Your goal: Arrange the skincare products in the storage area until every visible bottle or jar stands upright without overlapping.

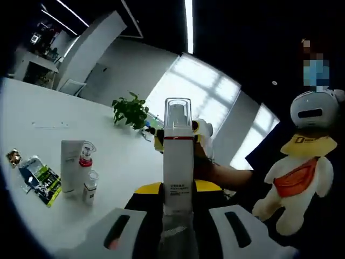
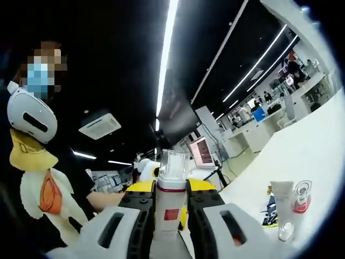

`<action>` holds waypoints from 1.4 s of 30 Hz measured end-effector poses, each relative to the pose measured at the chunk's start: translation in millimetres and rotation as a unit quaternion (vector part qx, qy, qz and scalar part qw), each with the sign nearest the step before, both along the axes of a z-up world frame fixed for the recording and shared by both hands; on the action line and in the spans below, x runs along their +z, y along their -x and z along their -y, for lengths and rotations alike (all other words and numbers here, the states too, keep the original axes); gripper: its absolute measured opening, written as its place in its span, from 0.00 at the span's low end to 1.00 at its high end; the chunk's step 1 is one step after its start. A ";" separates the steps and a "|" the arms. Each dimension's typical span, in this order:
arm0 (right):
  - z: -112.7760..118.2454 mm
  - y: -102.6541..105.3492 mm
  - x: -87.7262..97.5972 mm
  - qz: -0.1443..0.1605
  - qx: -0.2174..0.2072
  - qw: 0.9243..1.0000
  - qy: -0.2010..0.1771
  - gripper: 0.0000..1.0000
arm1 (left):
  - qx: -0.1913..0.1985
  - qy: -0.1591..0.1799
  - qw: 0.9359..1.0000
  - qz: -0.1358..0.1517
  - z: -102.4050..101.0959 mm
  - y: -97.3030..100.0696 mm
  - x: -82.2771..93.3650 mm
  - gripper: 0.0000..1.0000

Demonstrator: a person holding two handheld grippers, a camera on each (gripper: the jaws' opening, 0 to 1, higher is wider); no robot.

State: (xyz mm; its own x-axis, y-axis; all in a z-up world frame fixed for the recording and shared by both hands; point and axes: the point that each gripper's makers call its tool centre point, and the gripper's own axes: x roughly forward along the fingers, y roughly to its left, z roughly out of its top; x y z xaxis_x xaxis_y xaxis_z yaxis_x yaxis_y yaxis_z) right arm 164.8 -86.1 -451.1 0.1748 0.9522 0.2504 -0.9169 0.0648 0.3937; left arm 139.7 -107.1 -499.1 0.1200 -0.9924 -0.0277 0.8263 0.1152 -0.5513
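Left gripper view, left to right:
- Counter (image 1: 124, 156): white, carrying all loose items.
- Sachets (image 1: 38, 175): flat packets, one green and black, lying at the near left edge.
- Tube (image 1: 70, 167): white, standing upright beside the sachets.
- Red-collared bottle (image 1: 86, 156): small, clear cap, upright, touching or just in front of the tube.
- Small vial (image 1: 90, 186): clear cap, upright, just below the red-collared bottle.
- Potted plant (image 1: 131, 110): green, further back on the counter.
- Tall bottle (image 1: 177, 156): white, clear cap, thin red band, upright, centred between the jaws.
- Left tool (image 1: 177, 229): jaws clamped on the base of the tall bottle.
- Plush toy (image 1: 302, 167): white, yellow bib, orange pouch, far right, off the counter.

Right gripper view:
- Right tool (image 2: 171, 226): jaws closed on the same tall bottle (image 2: 172, 199), held upright between them.
- Tube (image 2: 282, 202), red-collared bottle (image 2: 302, 197): upright on the counter, lower right, well apart from the tool.
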 end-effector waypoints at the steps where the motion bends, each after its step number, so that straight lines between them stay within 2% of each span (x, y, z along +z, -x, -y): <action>1: -2.7 4.4 0.0 -0.002 0.017 1.000 0.002 0.22 | -0.005 -0.003 1.000 0.003 1.4 2.8 0.8 0.18; 6: -7.1 6.1 0.0 0.004 0.021 1.000 0.004 0.22 | -0.009 -0.010 1.000 0.008 5.0 5.6 0.1 0.18; 10: -5.0 3.7 1.4 -0.002 0.001 1.000 -0.001 0.21 | 0.003 -0.009 1.000 0.010 3.9 2.6 2.1 0.18; 11: -4.3 0.7 -2.0 -0.008 -0.011 1.000 0.007 0.20 | 0.010 -0.017 1.000 0.014 2.7 -0.1 0.0 0.19; 13: -0.3 -6.9 -7.3 -0.006 -0.040 0.999 0.020 0.20 | 0.049 -0.043 0.997 0.039 -2.3 -12.7 -6.0 0.19; 15: 3.6 -15.8 -14.4 -0.020 -0.070 0.997 0.035 0.20 | 0.079 -0.075 0.993 0.054 -4.2 -20.9 -11.5 0.20; 16: 3.6 -17.5 -17.8 -0.033 -0.077 0.996 0.041 0.20 | 0.091 -0.102 0.989 0.063 -2.0 -22.9 -15.7 0.21; 17: 3.5 -19.7 -17.4 -0.023 -0.089 0.995 0.043 0.20 | 0.098 -0.109 0.986 0.077 0.7 -24.4 -15.3 0.21; 18: 3.8 -23.6 -20.4 -0.038 -0.108 0.992 0.050 0.20 | 0.112 -0.124 0.982 0.087 2.9 -26.9 -17.2 0.22; 19: 4.5 -27.2 -23.7 -0.047 -0.121 0.990 0.058 0.20 | 0.136 -0.157 0.973 0.103 1.7 -33.6 -22.7 0.22; 21: 6.7 -35.5 -27.9 -0.047 -0.155 0.984 0.077 0.20 | 0.170 -0.196 0.956 0.135 1.4 -42.2 -26.2 0.24; 22: 9.2 -40.9 -33.0 -0.054 -0.179 0.978 0.097 0.20 | 0.185 -0.213 0.948 0.145 0.5 -45.4 -27.2 0.25; 23: 11.4 -45.0 -35.9 -0.059 -0.198 0.972 0.109 0.20 | 0.214 -0.239 0.934 0.158 -4.7 -53.4 -30.2 0.25; 24: 15.0 -51.3 -40.0 -0.075 -0.226 0.963 0.123 0.20 | 0.233 -0.253 0.925 0.163 -6.4 -57.1 -31.9 0.24; 26: 19.1 -58.3 -46.5 -0.105 -0.254 0.952 0.135 0.20 | 0.265 -0.288 0.901 0.187 -7.2 -60.2 -34.7 0.23; 27: 21.0 -62.5 -49.9 -0.122 -0.271 0.945 0.134 0.20 | 0.282 -0.312 0.885 0.200 -9.5 -63.2 -36.0 0.23; 29: 22.1 -69.0 -53.8 -0.140 -0.298 0.936 0.123 0.19 | 0.296 -0.340 0.866 0.215 -12.5 -67.9 -39.1 0.21; 31: 22.5 -71.7 -57.4 -0.154 -0.309 0.931 0.117 0.19 | 0.302 -0.360 0.852 0.230 -14.7 -71.6 -42.0 0.21; 33: 22.7 -72.8 -58.3 -0.154 -0.319 0.928 0.118 0.20 | 0.298 -0.360 0.853 0.233 -14.4 -74.8 -46.3 0.21; 34: 22.1 -72.3 -59.2 -0.151 -0.323 0.926 0.126 0.20 | 0.286 -0.360 0.858 0.230 -14.5 -75.3 -48.2 0.20; 37: 19.2 -69.3 -59.4 -0.139 -0.313 0.930 0.131 0.20 | 0.254 -0.331 0.886 0.202 -18.1 -74.2 -51.4 0.20; 38: 16.8 -68.2 -60.3 -0.137 -0.303 0.934 0.132 0.20 | 0.239 -0.321 0.898 0.184 -18.6 -72.6 -53.6 0.20; 39: 14.2 -66.8 -59.5 -0.139 -0.288 0.939 0.127 0.20 | 0.229 -0.290 0.916 0.154 -18.7 -70.1 -52.6 0.20; 40: 14.9 -67.5 -56.3 -0.134 -0.287 0.942 0.115 0.20 | 0.213 -0.273 0.926 0.151 -18.6 -68.9 -49.8 0.20; 42: 6.0 -60.4 -49.2 -0.119 -0.256 0.954 0.104 0.21 | 0.185 -0.247 0.943 0.123 -24.6 -66.7 -47.1 0.19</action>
